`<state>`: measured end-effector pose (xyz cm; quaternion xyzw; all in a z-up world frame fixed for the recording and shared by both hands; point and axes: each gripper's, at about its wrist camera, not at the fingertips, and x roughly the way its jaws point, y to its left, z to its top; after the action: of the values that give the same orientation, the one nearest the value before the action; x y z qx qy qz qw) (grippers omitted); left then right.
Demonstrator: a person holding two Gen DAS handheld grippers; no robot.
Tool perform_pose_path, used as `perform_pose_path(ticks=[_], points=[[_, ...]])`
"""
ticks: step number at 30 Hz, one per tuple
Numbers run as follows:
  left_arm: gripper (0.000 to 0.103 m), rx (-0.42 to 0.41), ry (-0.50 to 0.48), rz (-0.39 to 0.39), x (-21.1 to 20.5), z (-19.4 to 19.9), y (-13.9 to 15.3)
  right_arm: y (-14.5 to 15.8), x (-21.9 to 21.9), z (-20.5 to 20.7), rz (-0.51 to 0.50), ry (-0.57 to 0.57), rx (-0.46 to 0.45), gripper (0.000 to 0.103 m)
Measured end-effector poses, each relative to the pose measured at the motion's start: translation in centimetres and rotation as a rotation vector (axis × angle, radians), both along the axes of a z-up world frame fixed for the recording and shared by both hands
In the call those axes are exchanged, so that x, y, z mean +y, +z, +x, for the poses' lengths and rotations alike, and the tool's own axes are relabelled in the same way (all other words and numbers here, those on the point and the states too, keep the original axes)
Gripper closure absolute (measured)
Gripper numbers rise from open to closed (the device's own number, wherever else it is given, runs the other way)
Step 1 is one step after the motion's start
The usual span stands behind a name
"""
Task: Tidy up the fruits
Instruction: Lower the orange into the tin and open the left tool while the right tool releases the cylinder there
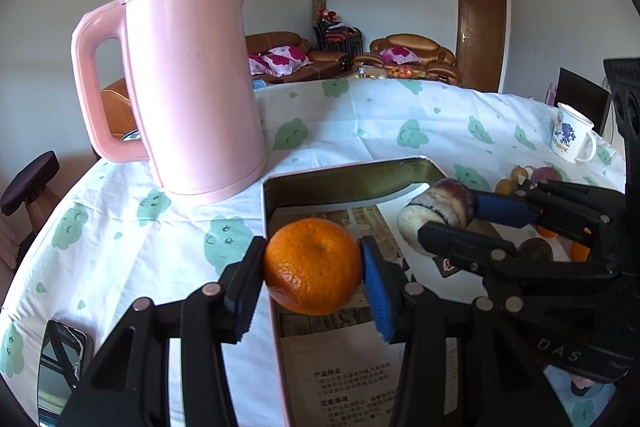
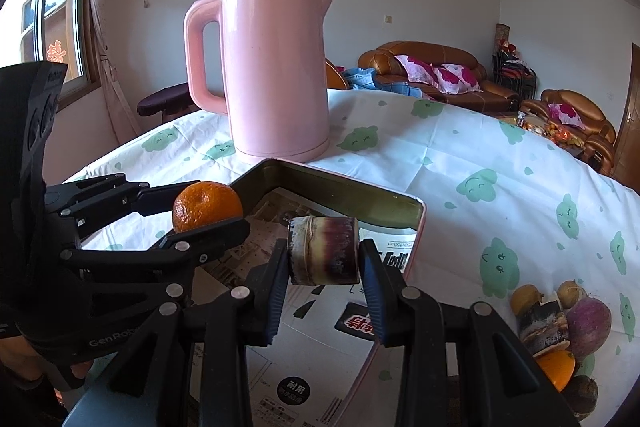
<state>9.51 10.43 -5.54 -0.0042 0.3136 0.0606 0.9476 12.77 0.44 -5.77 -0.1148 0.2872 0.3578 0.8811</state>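
Observation:
My left gripper [image 1: 314, 279] is shut on an orange mandarin [image 1: 313, 266], held over the near left part of a rectangular tin tray [image 1: 352, 179] lined with printed paper. The right gripper [image 2: 324, 271] is shut on a short purple-and-white sugarcane piece [image 2: 323, 250] above the same tin tray [image 2: 340, 189]. In the left wrist view the right gripper [image 1: 452, 215] comes in from the right with the cane piece [image 1: 436, 211]. The right wrist view shows the left gripper [image 2: 212, 217] at the left with the mandarin [image 2: 207, 206].
A tall pink kettle [image 1: 192, 87] stands behind the tray. A pile of fruit and roots [image 2: 560, 331] lies on the cloth at the right. A white printed mug [image 1: 570, 137] sits at the far right. A phone [image 1: 60, 363] lies near the left edge.

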Motion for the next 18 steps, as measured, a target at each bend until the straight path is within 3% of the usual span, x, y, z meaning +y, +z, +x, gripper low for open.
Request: perform_pose_path(ticks=[10,13,18], points=[[0.053,0.005,-0.002,0.014,-0.1,0.1,-0.1,-0.4,0.0,0.6,-0.004,-0.013,0.041,0.065],[0.053,-0.001,-0.003,0.008,-0.1,0.0,-0.1,-0.2,-0.6,0.5,0.015,-0.04,0.032,0.053],[0.035,-0.041,0.015,-0.011,0.0,-1.0,0.4,0.5,-1.9,0.1,0.033,-0.063,0.022,0.036]])
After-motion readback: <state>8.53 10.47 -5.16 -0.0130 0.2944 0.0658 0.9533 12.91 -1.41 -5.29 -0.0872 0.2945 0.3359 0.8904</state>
